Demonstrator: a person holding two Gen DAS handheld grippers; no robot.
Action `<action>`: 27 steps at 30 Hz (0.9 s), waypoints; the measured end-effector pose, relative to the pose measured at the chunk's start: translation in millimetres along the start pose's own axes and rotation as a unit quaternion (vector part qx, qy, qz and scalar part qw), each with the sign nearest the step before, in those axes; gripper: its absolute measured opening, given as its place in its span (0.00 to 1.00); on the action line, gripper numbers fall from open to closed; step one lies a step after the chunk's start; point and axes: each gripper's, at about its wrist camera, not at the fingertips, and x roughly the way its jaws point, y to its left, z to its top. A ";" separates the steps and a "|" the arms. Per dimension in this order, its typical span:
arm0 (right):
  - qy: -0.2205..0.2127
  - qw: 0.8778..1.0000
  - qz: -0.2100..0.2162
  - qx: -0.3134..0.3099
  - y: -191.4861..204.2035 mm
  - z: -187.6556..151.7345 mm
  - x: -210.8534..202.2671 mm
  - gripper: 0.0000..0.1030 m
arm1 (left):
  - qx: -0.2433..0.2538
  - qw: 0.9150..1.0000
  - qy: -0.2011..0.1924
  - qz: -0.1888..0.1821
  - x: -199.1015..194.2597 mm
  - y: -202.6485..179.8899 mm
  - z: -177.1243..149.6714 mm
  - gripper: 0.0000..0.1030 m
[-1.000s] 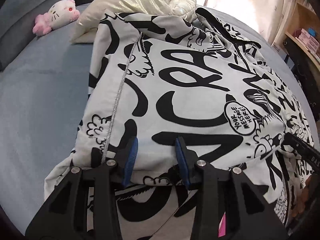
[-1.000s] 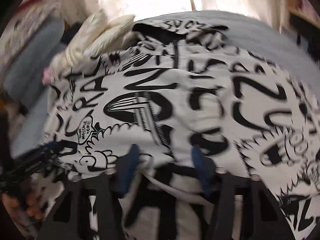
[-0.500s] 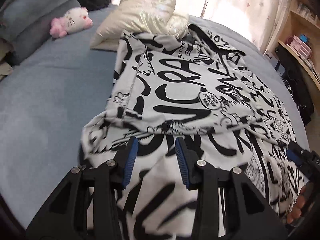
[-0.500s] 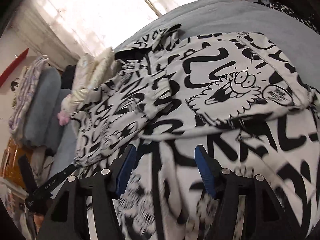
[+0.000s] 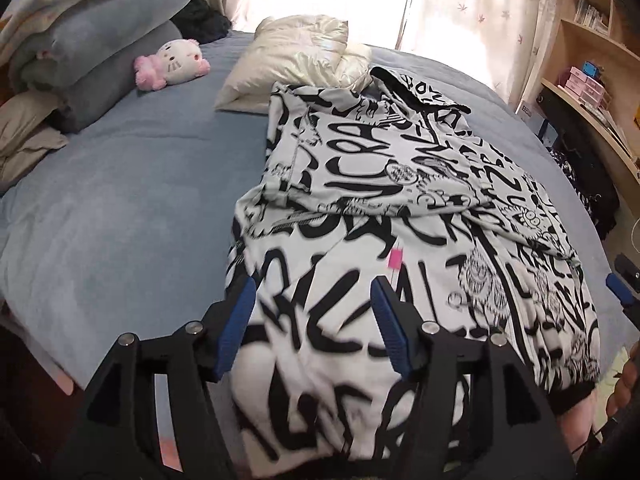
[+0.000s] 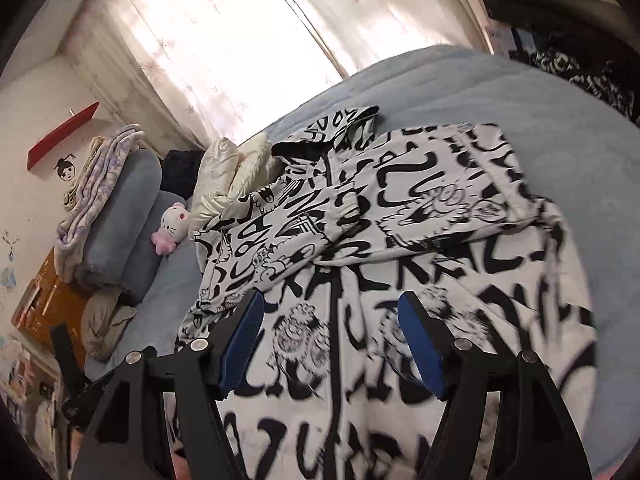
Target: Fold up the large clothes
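The graffiti-print hoodie (image 5: 400, 216) lies on the blue bed (image 5: 120, 200), long axis running away toward the window, sleeves folded across its chest. Both claws are above its near hem, left claw (image 5: 312, 320) and right claw (image 6: 332, 340) opening, nothing pinched; the hem sits nearest both.

A blue-grey bedspread (image 5: 120, 208) covers the bed, and everything else is placed from it. At its far end lies a shiny cream pillow (image 5: 296, 56); beside that, toward the headboard side, a white-and-pink plush cat (image 5: 176, 62) rests on the cover. Rolled grey bedding (image 5: 108, 52) is stacked at the bedspread's far left edge, with a floral blanket (image 6: 100, 184) on top. Pale curtains (image 6: 224, 40) hang beyond the bed (bright daylight behind them). Wooden shelves (image 5: 592, 92) stand off its right side.
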 end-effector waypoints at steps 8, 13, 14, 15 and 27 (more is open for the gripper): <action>0.004 0.999 -0.039 -0.009 -39.9 -35.2 -58.9 0.69 | -0.028 1.000 0.002 -0.002 -23.6 37.3 -36.5 0.57; 0.014 0.997 -0.069 -0.005 -66.9 -57.3 -91.8 0.69 | -0.045 0.999 0.018 -0.015 -28.3 50.5 -52.3 0.57; 0.013 0.997 -0.071 -0.005 -69.2 -60.6 -94.2 0.69 | -0.043 0.999 0.019 -0.016 -30.1 51.5 -55.7 0.57; 0.012 0.997 -0.073 -0.004 -74.5 -65.0 -101.6 0.69 | -0.040 0.999 0.022 -0.015 -31.3 52.2 -58.7 0.57; 0.058 0.993 -0.106 0.000 -108.4 -86.2 -100.4 0.69 | -0.050 0.996 0.067 -0.041 -8.9 56.8 -76.8 0.61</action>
